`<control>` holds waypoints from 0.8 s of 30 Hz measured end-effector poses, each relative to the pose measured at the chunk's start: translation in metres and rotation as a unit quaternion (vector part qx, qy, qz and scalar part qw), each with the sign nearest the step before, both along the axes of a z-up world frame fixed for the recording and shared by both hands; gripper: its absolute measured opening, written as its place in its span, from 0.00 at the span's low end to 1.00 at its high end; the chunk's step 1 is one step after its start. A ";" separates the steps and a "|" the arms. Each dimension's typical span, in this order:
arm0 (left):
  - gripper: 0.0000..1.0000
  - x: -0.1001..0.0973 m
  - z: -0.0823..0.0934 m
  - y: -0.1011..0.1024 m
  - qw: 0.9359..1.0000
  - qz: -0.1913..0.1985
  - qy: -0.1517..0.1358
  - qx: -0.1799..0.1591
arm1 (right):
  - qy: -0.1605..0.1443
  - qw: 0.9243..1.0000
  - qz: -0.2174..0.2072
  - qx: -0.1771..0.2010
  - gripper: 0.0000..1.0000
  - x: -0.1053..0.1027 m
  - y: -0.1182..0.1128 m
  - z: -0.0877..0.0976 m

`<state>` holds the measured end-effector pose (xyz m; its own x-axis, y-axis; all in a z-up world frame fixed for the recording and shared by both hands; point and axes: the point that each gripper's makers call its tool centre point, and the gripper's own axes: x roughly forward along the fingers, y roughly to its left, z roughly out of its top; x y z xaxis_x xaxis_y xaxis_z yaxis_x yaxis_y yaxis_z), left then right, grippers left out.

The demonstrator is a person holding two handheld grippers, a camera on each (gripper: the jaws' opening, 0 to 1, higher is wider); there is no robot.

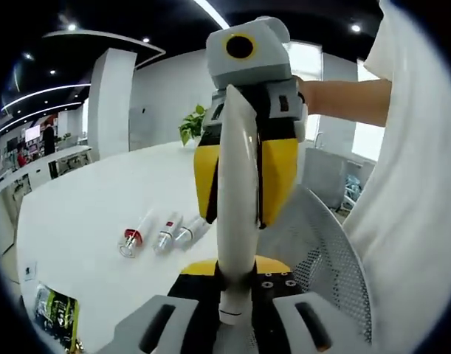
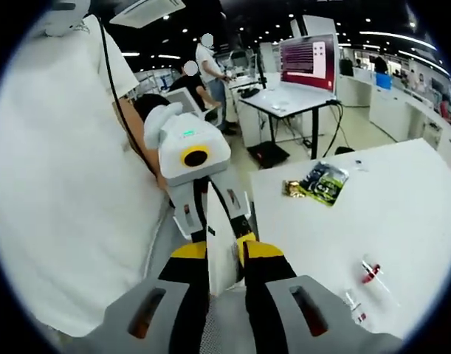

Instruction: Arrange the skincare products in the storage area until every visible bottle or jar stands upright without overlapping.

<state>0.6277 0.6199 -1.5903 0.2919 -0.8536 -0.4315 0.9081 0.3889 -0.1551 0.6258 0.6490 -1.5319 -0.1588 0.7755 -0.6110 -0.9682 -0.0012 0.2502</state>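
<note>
A: Both grippers clenched on one white tube [image 1: 236, 199] — left gripper [image 1: 236, 313] at one end, right gripper [image 1: 243, 158] at the other. It's off the table [image 1: 85, 214], past its edge.

B: Release one side, stand it upright near the rest. Containers?

A: Three clear bottles [image 1: 160, 234], red-banded, lying flat mid-table. Contents — can't tell. Green packet [image 2: 322, 181] near a far edge.

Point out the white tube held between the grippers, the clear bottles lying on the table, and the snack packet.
white tube [image 1: 236, 192], left gripper view, mid body.
clear bottles [image 1: 166, 234], left gripper view, middle bottle's body.
snack packet [image 2: 322, 182], right gripper view, dark wrapper centre.
</note>
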 end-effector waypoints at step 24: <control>0.13 0.011 -0.020 0.013 0.998 0.026 -0.002 0.059 | -0.097 0.959 0.118 -0.238 0.12 0.008 -0.003 -0.033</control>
<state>0.6388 0.6325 -1.6101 0.3369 -0.7803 -0.5269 0.8866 0.4512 -0.1013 0.6340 0.6463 -1.5652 -0.1430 0.3583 -0.9226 -0.9833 -0.1572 0.0913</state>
